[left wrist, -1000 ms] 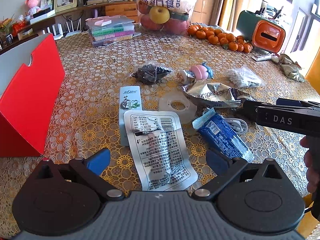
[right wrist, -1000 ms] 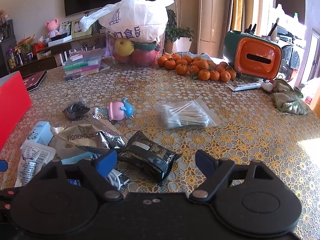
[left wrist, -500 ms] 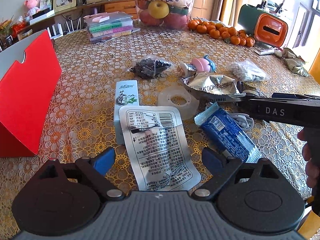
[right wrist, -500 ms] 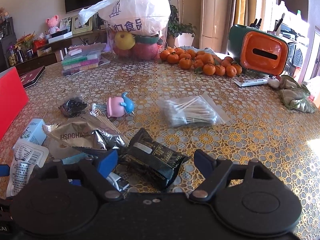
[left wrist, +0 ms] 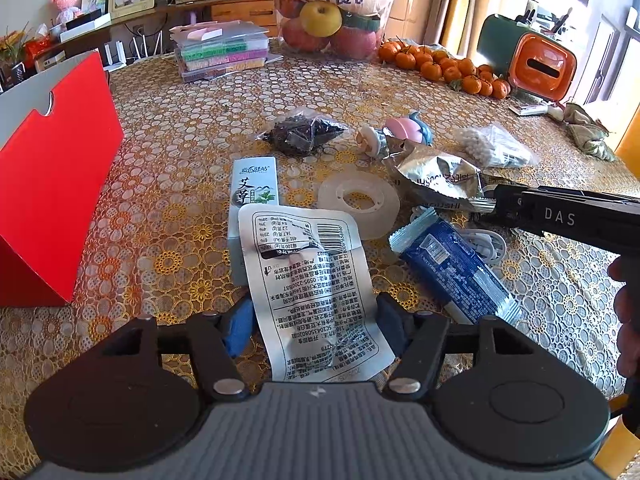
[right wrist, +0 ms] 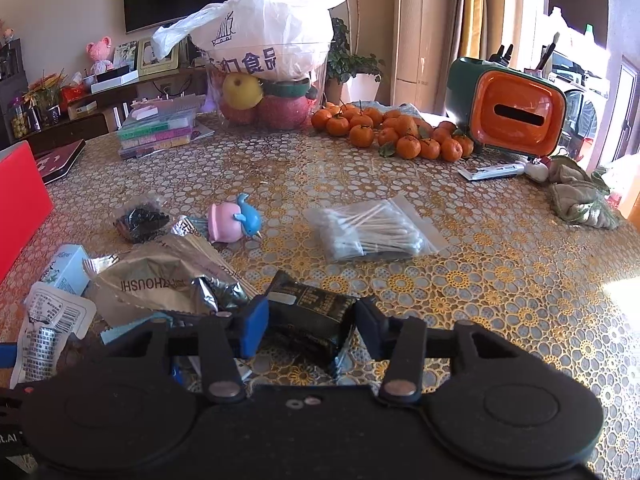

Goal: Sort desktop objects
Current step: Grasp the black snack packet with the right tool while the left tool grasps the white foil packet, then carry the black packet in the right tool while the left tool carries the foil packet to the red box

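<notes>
Between the blue pads of the left gripper (left wrist: 316, 326) lies a white printed sachet (left wrist: 308, 280) — the jaws have narrowed onto its edges and the pads (left wrist: 239, 330) touch it on both sides, while it rests flat on the lace tablecloth (left wrist: 180, 128). Its far end overlaps a white-and-green box (left wrist: 252, 184) at 12 o'clock. At 1 o'clock from the sachet sits a clear plastic ring (left wrist: 359, 199), and at 3 o'clock a blue wrapped packet (left wrist: 456, 270) lies on a white cable (left wrist: 486, 242). A red folder (left wrist: 52, 184) stands at 9 o'clock.

Across the right wrist view, the right gripper (right wrist: 312, 326) is closed in on a black foil packet (right wrist: 316, 314), pads pressing its two sides. At 10 o'clock from it lies a crumpled silver bag (right wrist: 160, 284), at 11 o'clock a pink-and-blue toy (right wrist: 236, 222), and at 1 o'clock a zip bag of cotton swabs (right wrist: 368, 232). Mandarins (right wrist: 400, 132) are heaped far off — beside an orange-fronted tissue box (right wrist: 516, 114).
</notes>
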